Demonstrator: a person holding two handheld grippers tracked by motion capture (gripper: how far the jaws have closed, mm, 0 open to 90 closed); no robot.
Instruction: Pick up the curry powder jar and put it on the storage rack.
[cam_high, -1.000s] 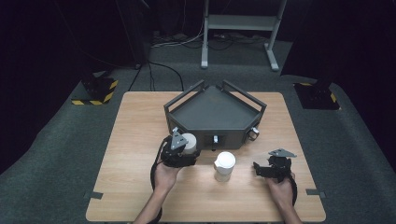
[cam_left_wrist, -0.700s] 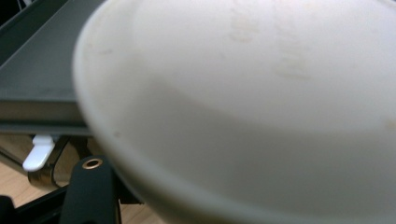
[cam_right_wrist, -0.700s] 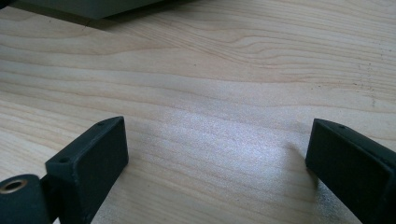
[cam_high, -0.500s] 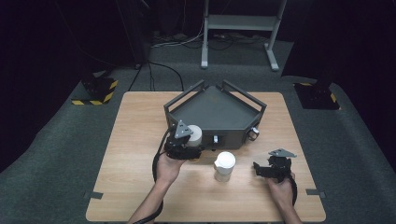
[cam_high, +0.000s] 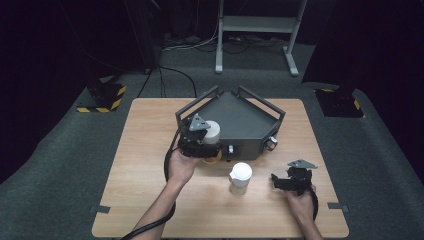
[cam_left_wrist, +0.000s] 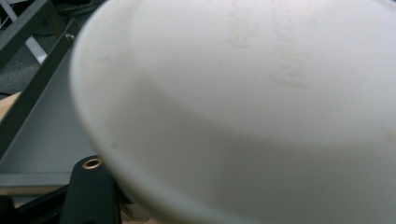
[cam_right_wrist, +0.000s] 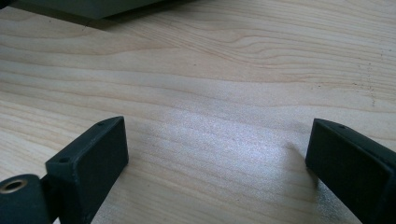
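A wooden counter carries a dark grey tray with raised rails. At the tray's front left corner a white cup is held clenched in the left claw; its lower part is hidden by the claw. A second white cup stands just before the tray. The right claw is spread wide over bare wood, grasping nothing.
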